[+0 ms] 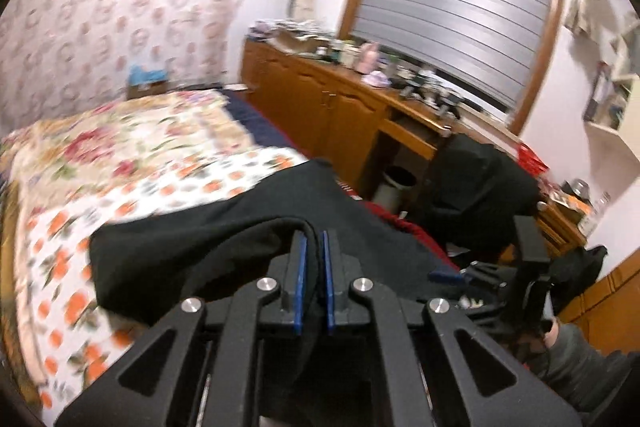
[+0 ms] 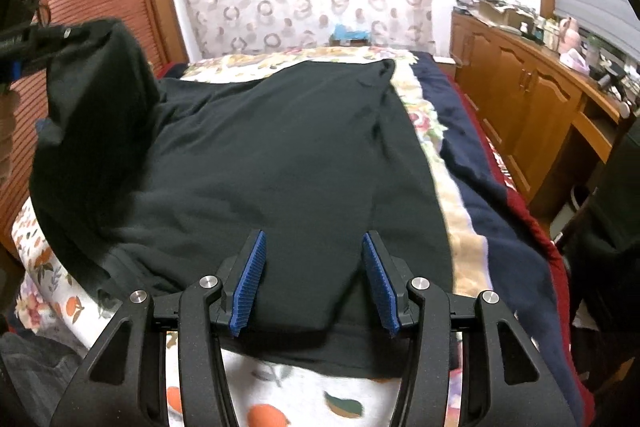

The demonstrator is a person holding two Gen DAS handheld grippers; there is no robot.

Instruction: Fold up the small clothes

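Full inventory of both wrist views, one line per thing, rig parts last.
garment: 1, black, spread on the bed, left edge lifted
quilt: 1, floral, on the bed under the garment
blanket: 1, navy with red edge, right side of bed
cabinet: 1, wooden, along the right wall, cluttered top
shutter: 1, grey, window above cabinet
bin: 1, pale, under the desk
left tool: 1, black with blue pads, shut on garment
right tool: 1, same, open over the near hem
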